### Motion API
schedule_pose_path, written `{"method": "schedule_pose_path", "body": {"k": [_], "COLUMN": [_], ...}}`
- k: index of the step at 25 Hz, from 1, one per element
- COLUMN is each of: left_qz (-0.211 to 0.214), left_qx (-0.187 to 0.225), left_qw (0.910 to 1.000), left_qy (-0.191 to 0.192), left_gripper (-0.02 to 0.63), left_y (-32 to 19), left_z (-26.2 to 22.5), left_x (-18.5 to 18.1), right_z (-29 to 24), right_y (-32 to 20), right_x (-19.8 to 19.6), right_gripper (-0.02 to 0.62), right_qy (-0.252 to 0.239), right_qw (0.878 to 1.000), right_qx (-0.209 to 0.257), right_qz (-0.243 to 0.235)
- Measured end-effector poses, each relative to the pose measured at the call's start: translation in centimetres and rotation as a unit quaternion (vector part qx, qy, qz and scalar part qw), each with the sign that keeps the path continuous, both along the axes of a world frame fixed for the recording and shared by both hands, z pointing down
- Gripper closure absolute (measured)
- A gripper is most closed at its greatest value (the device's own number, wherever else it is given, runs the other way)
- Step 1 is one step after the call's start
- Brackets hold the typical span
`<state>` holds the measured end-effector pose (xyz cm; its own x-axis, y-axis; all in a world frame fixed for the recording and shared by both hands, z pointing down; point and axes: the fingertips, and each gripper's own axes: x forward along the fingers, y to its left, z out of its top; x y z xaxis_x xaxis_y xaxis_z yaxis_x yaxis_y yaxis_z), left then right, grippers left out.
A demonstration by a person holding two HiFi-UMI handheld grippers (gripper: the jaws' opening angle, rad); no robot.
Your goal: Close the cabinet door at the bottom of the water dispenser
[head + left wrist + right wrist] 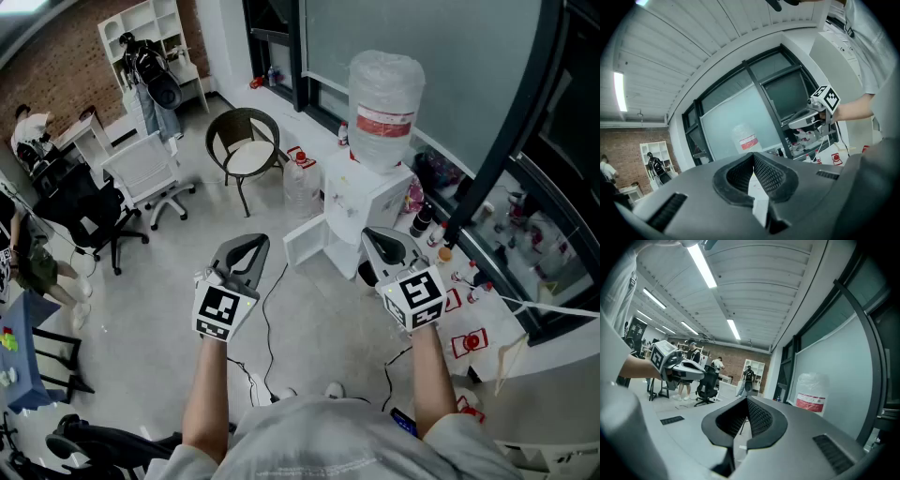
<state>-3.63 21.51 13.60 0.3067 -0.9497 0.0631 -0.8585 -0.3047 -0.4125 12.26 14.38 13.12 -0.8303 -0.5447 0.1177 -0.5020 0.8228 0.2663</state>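
Note:
The white water dispenser (pixel 373 195) stands by the window wall with a big clear bottle (pixel 385 109) on top. Its bottom cabinet door (pixel 306 242) hangs open, swung out to the left. My left gripper (pixel 257 244) is held level to the left of the door, jaws shut and empty. My right gripper (pixel 371 233) hovers in front of the dispenser's lower part, its jaw tips together with nothing between them. The left gripper view shows shut jaws (pixel 753 154), the bottle (pixel 746 139) and the right gripper (pixel 812 117). The right gripper view shows closed jaws (pixel 746 399), the bottle (pixel 811 393) and the left gripper (pixel 686 370).
A round chair (pixel 247 150) and an empty water jug (pixel 300 187) stand left of the dispenser. Office chairs (pixel 148 174) sit further left, a white shelf (pixel 155 37) behind. Cables (pixel 270 319) cross the floor. Bottles (pixel 427 220) crowd the floor at the right.

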Motion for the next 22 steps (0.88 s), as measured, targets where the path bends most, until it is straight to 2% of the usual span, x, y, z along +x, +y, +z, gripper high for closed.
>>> {"method": "schedule_pose_path", "body": {"k": [9,15,22], "left_qz": [-0.027,-0.042,-0.037], "left_qx": [-0.017,-0.027,-0.026], "left_qw": [0.9995,0.9987,0.9990], "left_qy": [-0.008,-0.004,0.004], "left_gripper": [0.588,0.588,0.588], "left_y": [-2.4,-4.4,-8.7], "left_z": [1.2,2.3,3.4], "left_x": [0.7,1.1,-0.8], "right_z": [1.4,1.7,2.0], "right_y": [-3.1,-5.4,-9.9], "right_x": [2.3,3.2,2.3], "right_gripper": [0.569,0.571,0.571], "right_qy": [-0.002,-0.025,-0.023], "right_qw": [1.000,0.999,0.999], "right_qx": [0.011,-0.036,-0.034], "right_qz": [-0.001,-0.031,-0.013]}}
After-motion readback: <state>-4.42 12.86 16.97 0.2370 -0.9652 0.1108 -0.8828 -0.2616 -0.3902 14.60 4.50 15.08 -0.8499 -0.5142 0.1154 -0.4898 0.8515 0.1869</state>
